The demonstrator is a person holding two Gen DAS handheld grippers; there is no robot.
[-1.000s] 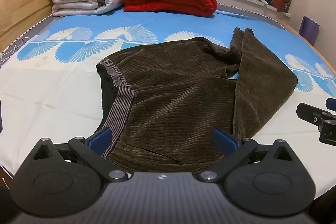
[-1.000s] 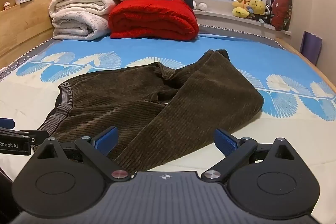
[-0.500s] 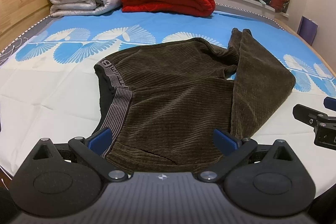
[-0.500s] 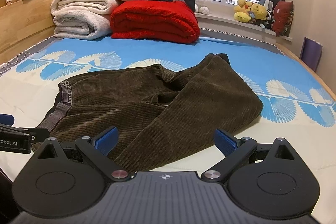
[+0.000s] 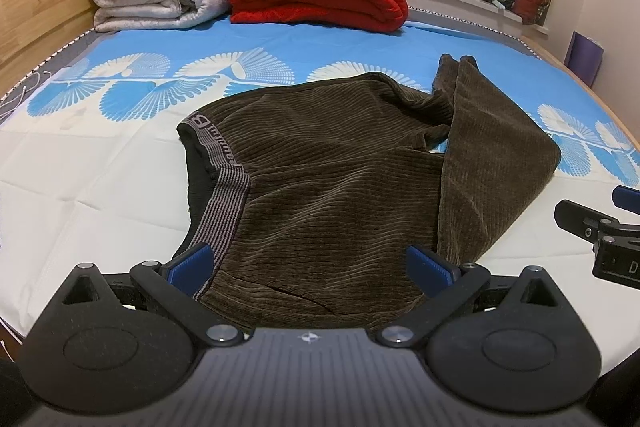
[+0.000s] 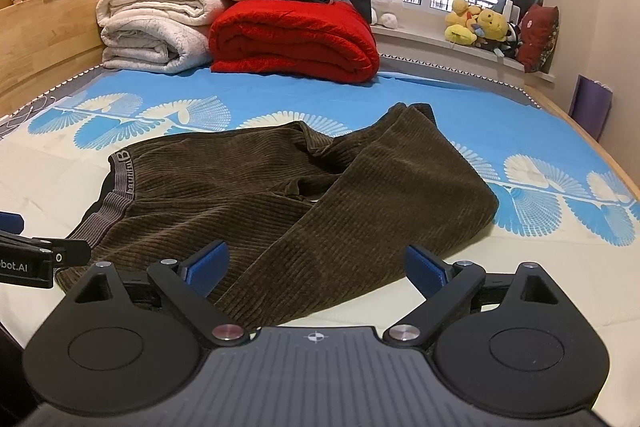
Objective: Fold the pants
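Brown corduroy pants (image 5: 340, 179) lie crumpled on the bed, their grey striped waistband (image 5: 224, 195) to the left and the legs doubled back at the right (image 6: 400, 195). My left gripper (image 5: 310, 269) hovers open just above the near edge of the pants by the waistband, holding nothing. My right gripper (image 6: 316, 269) is open too, above the near edge of the folded leg, with nothing between its fingers. Each gripper shows at the edge of the other's view: the right one (image 5: 600, 231), the left one (image 6: 32, 259).
The bed sheet (image 5: 100, 187) is cream near me and blue with white fans farther back. Folded white blankets (image 6: 152, 27) and a red blanket (image 6: 296, 35) are stacked at the far end. A wooden headboard (image 6: 40, 39) runs along the left; plush toys (image 6: 480, 23) sit on the windowsill.
Both grippers have drawn back and risen slightly from the pants, so more of the blankets and window shows. The pants have not moved.
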